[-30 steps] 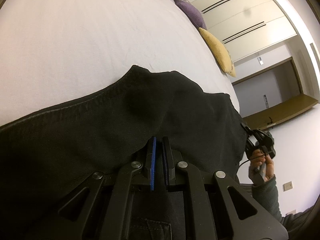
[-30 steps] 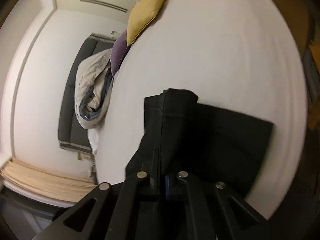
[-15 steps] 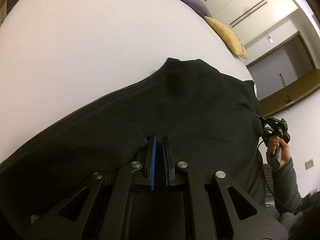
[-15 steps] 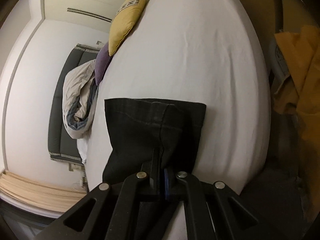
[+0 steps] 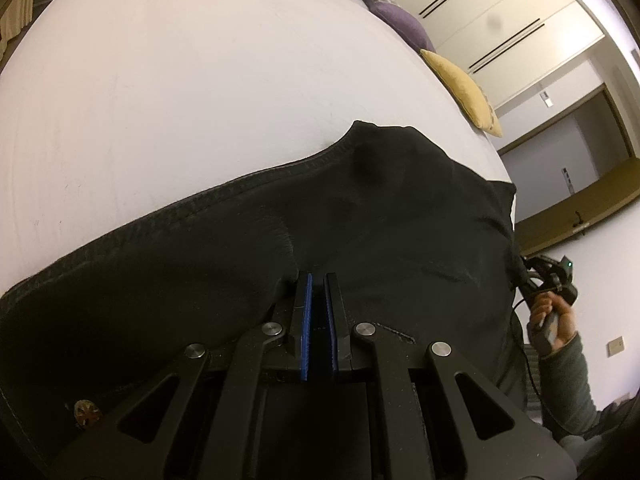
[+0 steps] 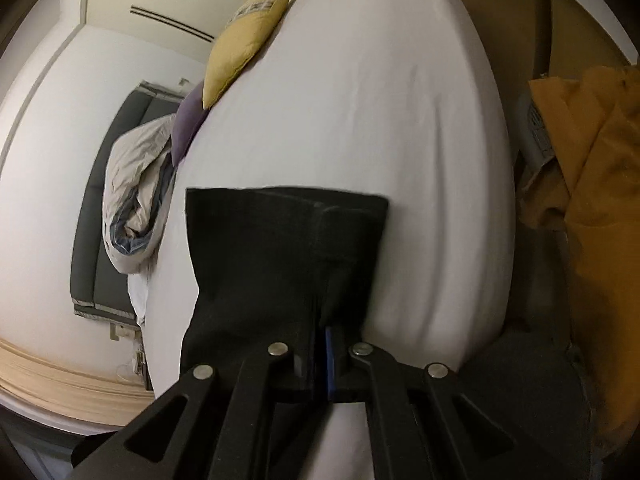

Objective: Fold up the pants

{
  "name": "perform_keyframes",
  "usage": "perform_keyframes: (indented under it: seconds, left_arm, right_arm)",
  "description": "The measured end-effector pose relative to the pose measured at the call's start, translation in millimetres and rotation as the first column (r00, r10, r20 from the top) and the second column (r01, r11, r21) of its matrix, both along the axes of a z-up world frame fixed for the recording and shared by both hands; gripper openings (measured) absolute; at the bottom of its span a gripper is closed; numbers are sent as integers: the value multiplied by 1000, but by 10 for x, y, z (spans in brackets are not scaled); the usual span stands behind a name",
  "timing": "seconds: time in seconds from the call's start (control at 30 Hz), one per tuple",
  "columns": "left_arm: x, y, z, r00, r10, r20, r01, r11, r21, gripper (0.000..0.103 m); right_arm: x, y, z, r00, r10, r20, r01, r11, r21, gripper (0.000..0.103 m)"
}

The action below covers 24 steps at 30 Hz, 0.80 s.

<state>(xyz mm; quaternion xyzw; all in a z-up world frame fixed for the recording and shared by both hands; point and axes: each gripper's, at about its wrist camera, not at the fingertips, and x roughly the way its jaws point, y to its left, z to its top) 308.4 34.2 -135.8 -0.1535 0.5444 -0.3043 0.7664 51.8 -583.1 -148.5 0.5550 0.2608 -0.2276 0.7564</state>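
Observation:
The black pants (image 5: 384,220) lie across the white bed (image 5: 180,92). My left gripper (image 5: 317,280) is shut on the pants near the waist, with dark cloth pinched between its blue pads. A metal button (image 5: 85,412) shows at the lower left. In the right wrist view my right gripper (image 6: 320,324) is shut on the pants' leg end (image 6: 288,240), whose hems lie flat on the bed (image 6: 380,112). The right gripper and the hand that holds it also show at the far right of the left wrist view (image 5: 554,276).
A yellow pillow (image 6: 248,36) and a purple pillow (image 6: 188,120) lie at the bed's far end, next to a bunched duvet (image 6: 132,200). An orange cloth (image 6: 592,168) lies beside the bed's right edge. Wardrobe doors (image 5: 496,20) stand behind.
The right gripper has pulled the leg end along the bed; the hems now lie wider and flatter. The left gripper has held its grip with little shift.

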Motion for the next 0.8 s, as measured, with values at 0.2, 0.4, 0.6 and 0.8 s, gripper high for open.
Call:
perform_keyframes:
  seconds: [0.2, 0.4, 0.6, 0.8]
  left_arm:
    - [-112, 89, 167, 999, 40, 15, -40, 998, 52, 9]
    - [-693, 389, 645, 990, 101, 102, -104, 994, 17, 9]
    - [-1511, 1757, 796, 876, 479, 60, -473, 877, -86, 11]
    - [-1764, 2052, 632, 870, 494, 8, -492, 867, -76, 14]
  right_arm:
    - [-143, -125, 130, 999, -50, 15, 50, 999, 20, 39]
    - [-245, 87, 335, 999, 34, 17, -34, 999, -24, 43]
    - [-106, 395, 326, 993, 116, -14, -117, 993, -33, 43]
    - [41, 567, 341, 986, 163, -28, -164, 986, -38, 43]
